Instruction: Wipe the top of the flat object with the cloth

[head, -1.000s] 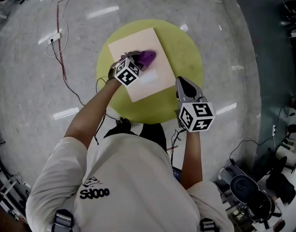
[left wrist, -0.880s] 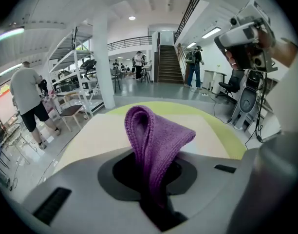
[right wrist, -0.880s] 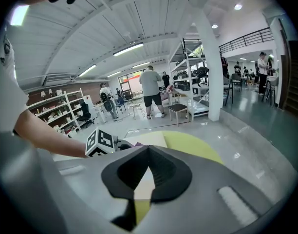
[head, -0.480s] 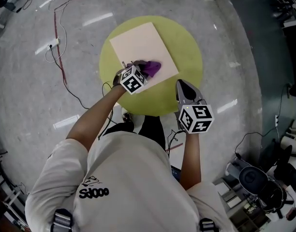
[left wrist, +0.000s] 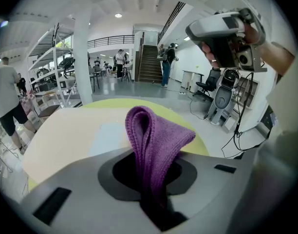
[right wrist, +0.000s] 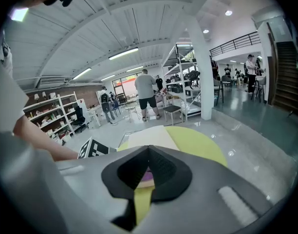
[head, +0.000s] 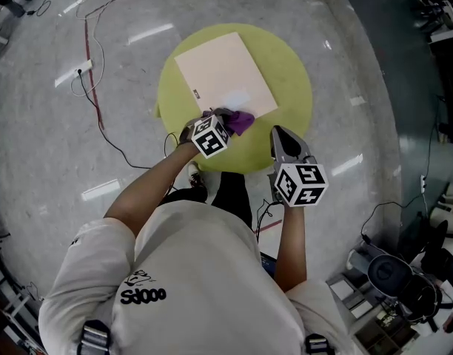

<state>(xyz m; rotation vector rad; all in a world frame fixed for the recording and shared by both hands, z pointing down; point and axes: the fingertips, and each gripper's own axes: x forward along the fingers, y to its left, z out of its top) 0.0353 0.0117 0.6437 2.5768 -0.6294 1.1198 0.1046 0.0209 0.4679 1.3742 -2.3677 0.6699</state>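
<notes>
A flat beige board (head: 225,72) lies on a round yellow-green table (head: 289,58). My left gripper (head: 228,119) is shut on a folded purple cloth (head: 242,121) at the board's near edge. In the left gripper view the cloth (left wrist: 154,140) stands up between the jaws, with the board (left wrist: 66,135) beyond it. My right gripper (head: 280,133) hovers over the table's near right rim, jaws together and holding nothing. In the right gripper view the board (right wrist: 149,138), the table (right wrist: 200,143) and a bit of the cloth (right wrist: 147,177) show past the jaws.
Cables and a power strip (head: 82,63) lie on the polished floor to the left of the table. Office chairs and equipment (head: 393,276) crowd the lower right. People, shelving (right wrist: 51,108) and a staircase (left wrist: 149,67) stand farther off in the hall.
My left gripper has drawn the cloth across the board toward me, from the board's middle to its near edge. The right gripper has stayed in place.
</notes>
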